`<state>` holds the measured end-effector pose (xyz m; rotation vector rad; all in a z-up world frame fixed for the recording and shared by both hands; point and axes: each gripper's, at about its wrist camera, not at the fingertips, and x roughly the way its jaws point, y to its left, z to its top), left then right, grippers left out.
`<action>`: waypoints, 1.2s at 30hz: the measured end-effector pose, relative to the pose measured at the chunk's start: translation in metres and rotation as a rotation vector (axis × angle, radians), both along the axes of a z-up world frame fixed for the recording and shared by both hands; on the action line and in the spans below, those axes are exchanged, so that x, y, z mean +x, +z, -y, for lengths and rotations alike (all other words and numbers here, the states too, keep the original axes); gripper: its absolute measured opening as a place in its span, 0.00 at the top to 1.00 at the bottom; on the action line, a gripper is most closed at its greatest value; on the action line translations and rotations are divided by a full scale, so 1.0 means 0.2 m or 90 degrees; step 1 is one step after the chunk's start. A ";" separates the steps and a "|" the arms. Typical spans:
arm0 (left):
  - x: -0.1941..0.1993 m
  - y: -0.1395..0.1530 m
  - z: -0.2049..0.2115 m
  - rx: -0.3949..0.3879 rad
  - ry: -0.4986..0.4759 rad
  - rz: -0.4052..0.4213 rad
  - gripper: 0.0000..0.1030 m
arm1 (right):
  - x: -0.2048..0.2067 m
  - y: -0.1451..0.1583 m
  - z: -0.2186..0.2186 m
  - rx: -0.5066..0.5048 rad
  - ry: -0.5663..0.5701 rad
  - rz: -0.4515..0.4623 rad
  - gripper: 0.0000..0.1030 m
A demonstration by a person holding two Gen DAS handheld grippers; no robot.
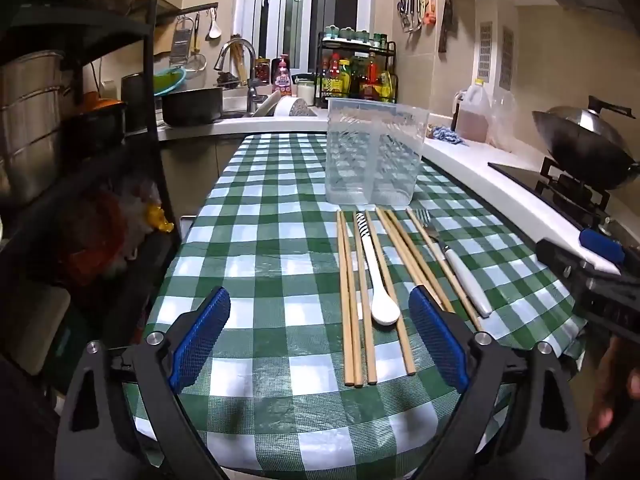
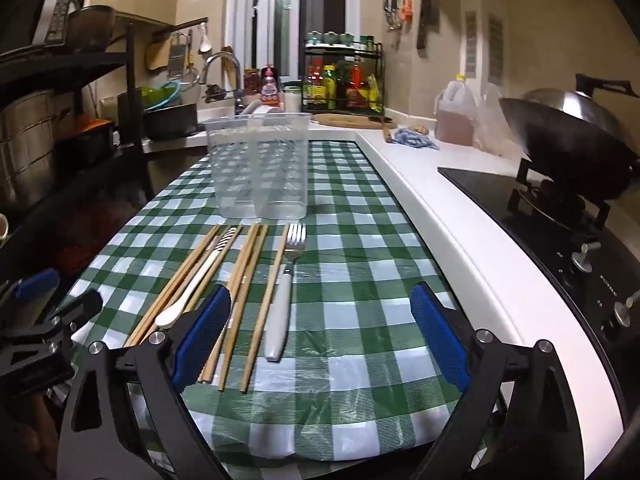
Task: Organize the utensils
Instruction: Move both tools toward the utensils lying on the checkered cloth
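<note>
While both grippers' jaws gape empty, chopsticks (image 1: pixel 352 300), spoon (image 1: pixel 376 276) and fork (image 1: pixel 452 256) lie before the clear container (image 1: pixel 372 152).

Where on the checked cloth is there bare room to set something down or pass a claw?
Free: the cloth left of the chopsticks, out to the table's left edge, and the strip right of the fork up to the white counter. Crowded: the middle, where chopsticks, white spoon and fork lie packed side by side just before the clear container.
</note>
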<state>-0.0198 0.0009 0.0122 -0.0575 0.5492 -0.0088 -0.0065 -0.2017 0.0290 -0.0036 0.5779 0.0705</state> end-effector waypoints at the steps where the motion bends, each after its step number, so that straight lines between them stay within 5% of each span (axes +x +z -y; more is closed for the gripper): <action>1: 0.00 -0.01 0.01 0.002 -0.001 -0.001 0.15 | 0.02 0.01 0.02 -0.006 0.008 -0.001 0.13; 18: 0.01 -0.04 -0.03 -0.019 -0.008 -0.016 0.21 | 0.06 -0.10 0.01 -0.013 0.012 -0.066 0.20; 23: 0.00 -0.04 -0.02 -0.018 -0.014 -0.012 0.21 | 0.06 -0.10 0.00 -0.012 0.018 -0.069 0.30; 36: -0.01 -0.04 0.01 -0.018 -0.029 -0.004 0.28 | 0.06 -0.09 0.01 -0.016 0.011 -0.064 0.31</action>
